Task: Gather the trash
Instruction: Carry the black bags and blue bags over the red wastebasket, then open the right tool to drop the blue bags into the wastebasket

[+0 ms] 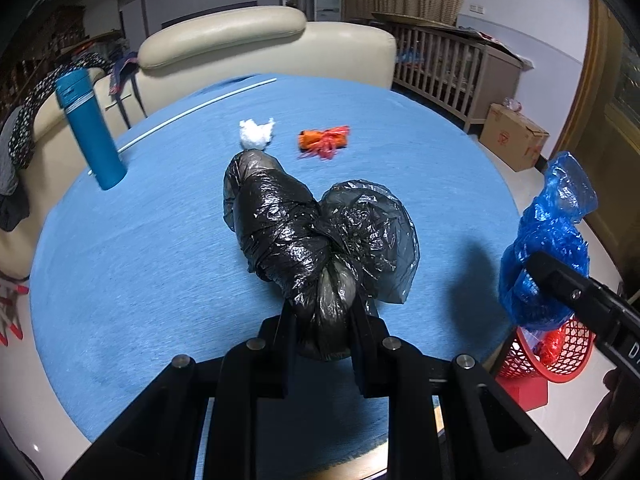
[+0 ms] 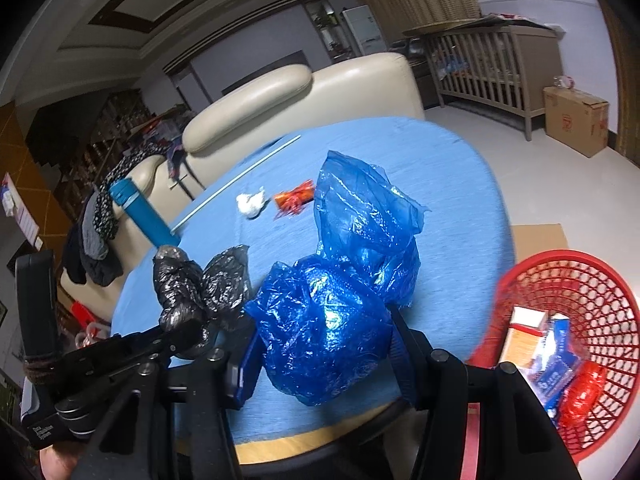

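On the left, a crumpled black plastic bag [image 1: 316, 240] is pinched by the left hand-held gripper [image 1: 324, 320], whose jaws are drawn nearly together on the twisted neck of the bag; the bulk of it bulges forward above the blue-covered bench [image 1: 140, 260]. Because only a thin gather of slick film is caught, the bag could be pulled free or let slip onto the bench if it is swung quickly. Further along, a white paper wad [image 1: 256, 134] and an orange wrapper [image 1: 324, 142] are left lying on the bench, close to each other, and could be forgotten. To the right, a bunched blue plastic bag [image 2: 340, 300] is clamped by the right hand-held gripper [image 2: 324, 352], its jaws held apart only by the bag's bulk. Loose flaps are seen trailing upward, so the release could be fouled by film clinging to a jaw. At far right, the red mesh basket [image 2: 600, 292], already holding some rubbish, stands below the bench edge; a drop made too early could be missed.
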Action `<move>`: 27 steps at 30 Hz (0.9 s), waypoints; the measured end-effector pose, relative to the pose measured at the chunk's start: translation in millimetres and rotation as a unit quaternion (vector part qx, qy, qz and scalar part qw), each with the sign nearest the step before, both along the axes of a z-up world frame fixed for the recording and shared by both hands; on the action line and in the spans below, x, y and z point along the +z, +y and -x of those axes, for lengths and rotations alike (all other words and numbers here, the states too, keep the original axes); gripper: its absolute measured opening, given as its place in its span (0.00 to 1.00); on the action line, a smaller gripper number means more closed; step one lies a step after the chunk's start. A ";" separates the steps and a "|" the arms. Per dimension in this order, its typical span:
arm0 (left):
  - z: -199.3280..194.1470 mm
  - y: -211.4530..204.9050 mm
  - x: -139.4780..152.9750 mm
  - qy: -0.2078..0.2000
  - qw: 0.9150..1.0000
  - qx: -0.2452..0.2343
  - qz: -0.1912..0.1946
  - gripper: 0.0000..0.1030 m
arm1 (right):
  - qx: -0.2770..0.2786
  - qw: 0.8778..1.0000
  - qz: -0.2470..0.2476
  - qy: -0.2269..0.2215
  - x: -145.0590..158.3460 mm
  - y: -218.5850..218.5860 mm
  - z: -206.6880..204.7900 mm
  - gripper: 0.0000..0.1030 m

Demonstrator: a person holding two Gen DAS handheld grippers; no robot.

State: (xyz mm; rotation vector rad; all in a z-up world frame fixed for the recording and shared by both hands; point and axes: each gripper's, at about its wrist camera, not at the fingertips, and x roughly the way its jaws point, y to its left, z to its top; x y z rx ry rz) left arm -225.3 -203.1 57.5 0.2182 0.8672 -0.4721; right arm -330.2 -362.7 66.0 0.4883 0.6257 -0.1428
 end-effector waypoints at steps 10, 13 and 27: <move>16.3 -34.7 7.0 -0.008 0.999 -0.046 -0.004 0.23 | -0.075 0.997 -0.005 0.003 -7.2 -58.8 45.9 0.57; 23.1 -47.9 8.4 -0.011 0.998 -0.063 -0.009 0.23 | -0.098 0.995 -0.008 0.009 -11.6 -77.1 60.6 0.57; 53.6 -113.5 19.1 -0.020 0.988 -0.150 -0.015 0.23 | -0.144 0.989 -0.014 0.034 -28.6 -127.0 112.0 0.57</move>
